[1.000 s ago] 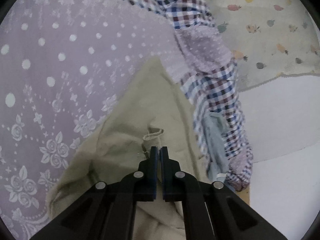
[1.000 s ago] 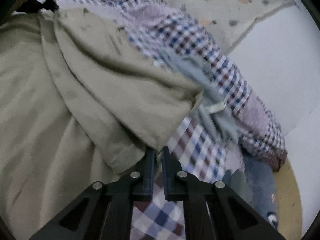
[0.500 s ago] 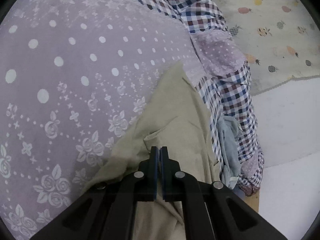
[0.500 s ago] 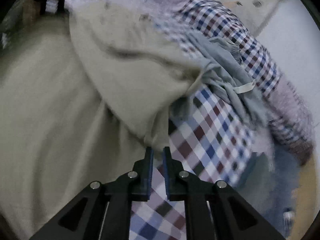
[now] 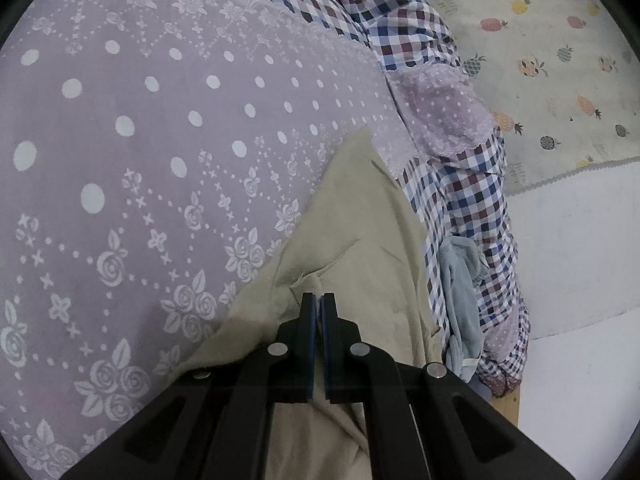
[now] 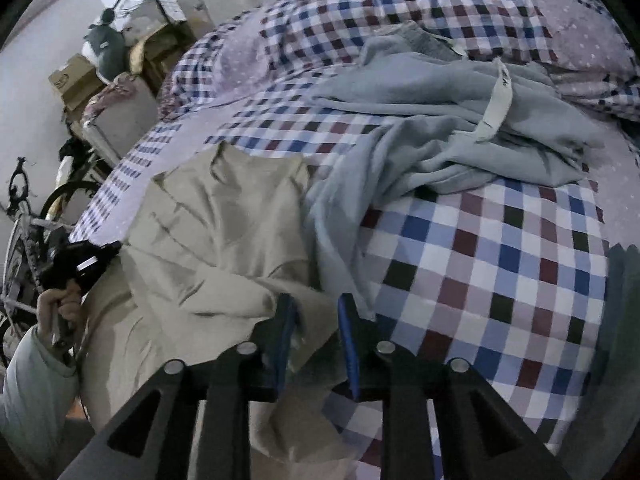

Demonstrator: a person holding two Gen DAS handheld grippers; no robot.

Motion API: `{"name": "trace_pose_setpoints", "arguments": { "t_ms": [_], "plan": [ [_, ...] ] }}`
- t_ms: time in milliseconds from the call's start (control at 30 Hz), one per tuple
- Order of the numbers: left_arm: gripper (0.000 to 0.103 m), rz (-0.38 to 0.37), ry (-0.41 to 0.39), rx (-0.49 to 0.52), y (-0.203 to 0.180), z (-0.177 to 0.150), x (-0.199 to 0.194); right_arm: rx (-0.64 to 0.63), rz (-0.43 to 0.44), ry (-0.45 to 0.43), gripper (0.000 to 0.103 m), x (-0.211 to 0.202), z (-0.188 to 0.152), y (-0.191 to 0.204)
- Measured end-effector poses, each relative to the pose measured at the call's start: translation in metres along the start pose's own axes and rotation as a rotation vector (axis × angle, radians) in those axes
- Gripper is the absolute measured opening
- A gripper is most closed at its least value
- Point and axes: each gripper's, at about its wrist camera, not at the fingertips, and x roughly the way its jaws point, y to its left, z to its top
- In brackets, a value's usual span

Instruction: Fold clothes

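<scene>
A beige garment (image 5: pixel 352 220) lies over the bed, one corner stretched toward the lilac dotted cover (image 5: pixel 160 140). My left gripper (image 5: pixel 318 300) is shut on a fold of it. In the right wrist view the beige garment (image 6: pixel 224 220) lies rumpled at the left, and the left gripper (image 6: pixel 80 264), held by a hand, grips its left edge. My right gripper (image 6: pixel 316 308) hangs just above the beige cloth's near edge. Its jaws are opening, and the pads do not press on any cloth. A grey-blue garment (image 6: pixel 440 120) lies crumpled beyond it.
The checked bedspread (image 6: pixel 480 260) covers the bed. The grey-blue garment (image 5: pixel 460 288) hangs over the bed's edge. A pineapple-print rug (image 5: pixel 540 60) and white floor (image 5: pixel 580 260) lie beside the bed. A bicycle (image 6: pixel 24 216) and cardboard boxes (image 6: pixel 76 76) stand at the far left.
The right gripper has let go of the beige garment's edge, parted its jaws and rolled to face across the bed. The left gripper keeps its pinch; the cloth ahead lies flatter.
</scene>
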Motion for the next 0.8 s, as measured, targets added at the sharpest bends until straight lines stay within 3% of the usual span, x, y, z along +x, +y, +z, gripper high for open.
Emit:
{"name": "trace_pose_setpoints", "arguments": {
  "t_ms": [133, 200, 233, 267, 300, 367, 433, 567, 667, 733, 800],
  "plan": [
    [0.001, -0.002, 0.000, -0.002, 0.001, -0.001, 0.001, -0.010, -0.010, -0.017, 0.041, -0.004, -0.008, 0.004],
    [0.001, 0.001, -0.001, -0.001, 0.001, -0.001, 0.001, -0.019, -0.031, -0.014, 0.041, -0.002, -0.010, 0.007],
    [0.001, 0.003, -0.002, 0.000, 0.001, -0.001, 0.001, -0.052, -0.062, -0.011, 0.035, 0.002, -0.011, 0.015],
    [0.001, 0.005, -0.002, 0.000, 0.001, -0.001, 0.002, -0.106, -0.094, -0.024, 0.024, 0.005, -0.010, 0.030],
    [0.001, 0.007, -0.002, 0.001, 0.001, -0.001, 0.003, -0.161, -0.126, -0.036, 0.006, 0.008, -0.010, 0.044],
    [0.001, 0.010, -0.002, 0.000, 0.001, 0.000, 0.004, -0.301, -0.182, -0.066, 0.006, 0.012, -0.013, 0.079],
    [0.001, 0.014, -0.003, 0.003, 0.001, -0.001, 0.005, -0.527, -0.196, -0.099, 0.006, 0.015, -0.029, 0.134],
    [0.001, 0.023, -0.003, 0.010, 0.001, -0.001, 0.006, -0.854, -0.185, 0.029, 0.006, 0.056, -0.084, 0.210],
    [0.001, 0.025, -0.001, 0.010, 0.002, -0.001, 0.007, -0.959, -0.246, 0.059, 0.010, 0.066, -0.112, 0.224],
    [0.001, 0.027, 0.000, 0.011, 0.002, -0.001, 0.008, -0.991, -0.255, 0.073, 0.027, 0.068, -0.125, 0.229],
    [0.001, 0.026, 0.001, 0.010, 0.002, -0.001, 0.008, -0.907, -0.165, 0.065, 0.042, 0.049, -0.118, 0.221]
  ]
}}
